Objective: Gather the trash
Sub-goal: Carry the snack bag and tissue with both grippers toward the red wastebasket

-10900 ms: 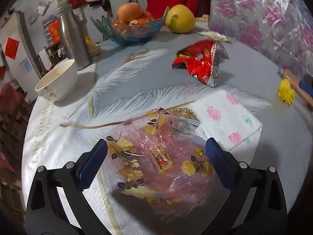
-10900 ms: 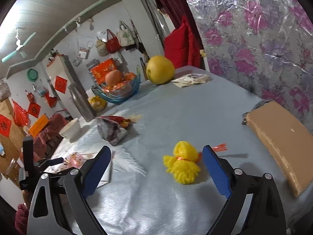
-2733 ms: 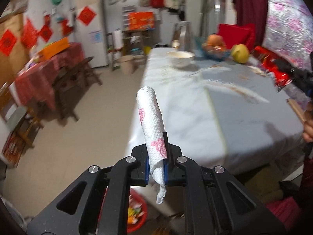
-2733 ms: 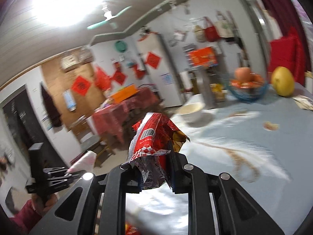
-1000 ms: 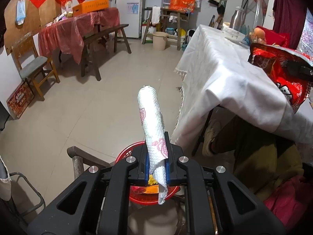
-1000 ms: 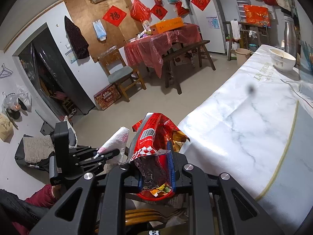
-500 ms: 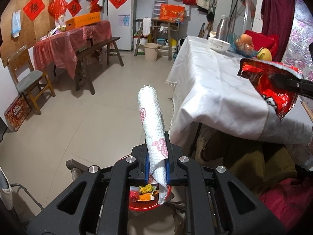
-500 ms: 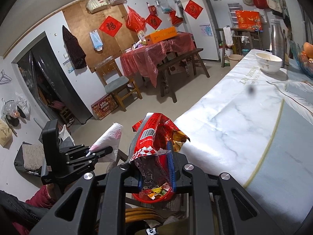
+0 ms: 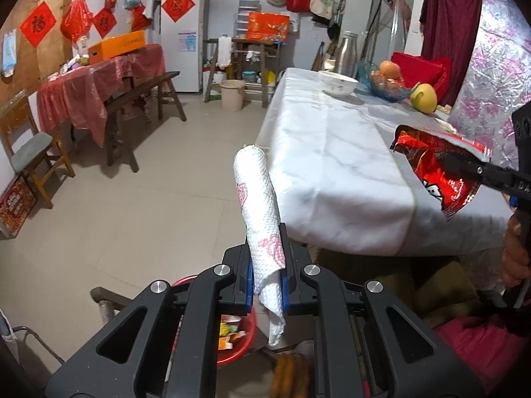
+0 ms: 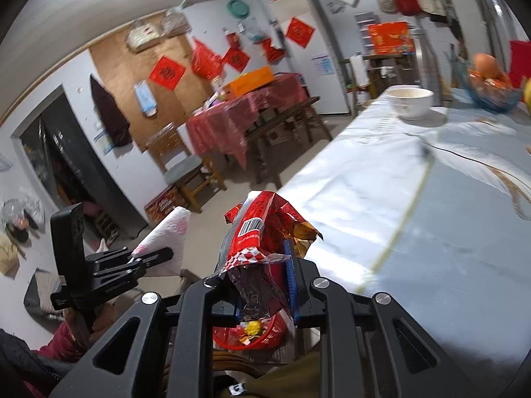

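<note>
1. Nearest, the left gripper is clenched on a rolled white paper towel with pink flowers; the roll stands upright between the blue pads.
2. The right gripper is clamped on a crumpled red snack wrapper, its silver lining showing. In the left view this wrapper hangs in the air at the right, in front of the table's near end.
3. Just below and behind both grippers sits a red basket on the floor, already holding a few colourful scraps, one of them yellow. Neither held piece is inside it yet.
4. Beyond, a long table carries a white cloth. Its near stretch shows no litter.
5. At the table's far end stand a white bowl, a glass dish of fruit and a yellow pomelo.
6. Judgement: collection seems well advanced. Dropping these two pieces into the basket remains; any further trash is hidden from view.
</note>
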Tool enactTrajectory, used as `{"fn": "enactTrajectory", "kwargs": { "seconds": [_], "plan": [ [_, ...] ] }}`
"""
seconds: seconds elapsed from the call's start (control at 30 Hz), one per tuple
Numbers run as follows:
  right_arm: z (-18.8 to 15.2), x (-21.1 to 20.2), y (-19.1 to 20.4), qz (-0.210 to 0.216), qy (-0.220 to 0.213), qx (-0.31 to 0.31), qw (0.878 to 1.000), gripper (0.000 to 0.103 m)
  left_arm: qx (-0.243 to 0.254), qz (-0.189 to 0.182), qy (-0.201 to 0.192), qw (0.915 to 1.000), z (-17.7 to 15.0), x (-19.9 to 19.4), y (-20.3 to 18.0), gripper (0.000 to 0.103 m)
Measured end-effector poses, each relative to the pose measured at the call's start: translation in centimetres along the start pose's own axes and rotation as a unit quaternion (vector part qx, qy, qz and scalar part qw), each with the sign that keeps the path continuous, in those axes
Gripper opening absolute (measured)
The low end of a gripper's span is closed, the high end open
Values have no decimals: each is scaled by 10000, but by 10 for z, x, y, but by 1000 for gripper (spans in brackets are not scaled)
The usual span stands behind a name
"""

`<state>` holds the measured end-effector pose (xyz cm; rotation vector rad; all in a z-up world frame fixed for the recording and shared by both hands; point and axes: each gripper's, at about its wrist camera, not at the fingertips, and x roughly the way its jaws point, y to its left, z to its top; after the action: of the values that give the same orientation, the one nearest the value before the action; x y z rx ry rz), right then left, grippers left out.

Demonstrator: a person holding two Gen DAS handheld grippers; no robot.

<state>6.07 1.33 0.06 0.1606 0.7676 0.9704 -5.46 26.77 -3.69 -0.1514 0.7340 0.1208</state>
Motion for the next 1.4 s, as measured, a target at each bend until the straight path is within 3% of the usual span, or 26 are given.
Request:
{"fn": "enactTrajectory", "kwargs": {
  "seconds": [0.27,0.5,0.63,0.73,0.8,0.93,1.1,1.2,1.4],
  "plan": [
    [-9,-24,-39,-5,-279,422,9987,22,14,-232,-128,9996,15,4,-38,15],
    [-1,-31,-39,85,-405,295,9987,22,-238,-394,-273,9986,31,1,-60,15],
    [35,-16,-10,277,-527,-126,9981,22,-286,42,-569,9980,42,-4,-63,15],
    [57,5,19,601,-476,-402,9962,22,-727,183,-732,9945,50,-9,-45,15],
    [67,25,39,862,-367,-602,9938,22,-987,488,-749,9911,53,-11,-29,15],
    [69,61,68,1223,-121,-905,9883,22,-1506,1119,-767,9792,49,-16,11,15],
    [61,105,78,1488,388,-998,9831,22,-2166,1533,-631,9621,40,-18,52,15],
    [59,132,78,1777,769,-908,9769,22,-2437,1765,-517,9523,31,-20,64,15],
    [62,152,84,1996,1038,-1057,9686,22,-2941,2298,-531,9262,11,-36,71,15]
  ]
}}
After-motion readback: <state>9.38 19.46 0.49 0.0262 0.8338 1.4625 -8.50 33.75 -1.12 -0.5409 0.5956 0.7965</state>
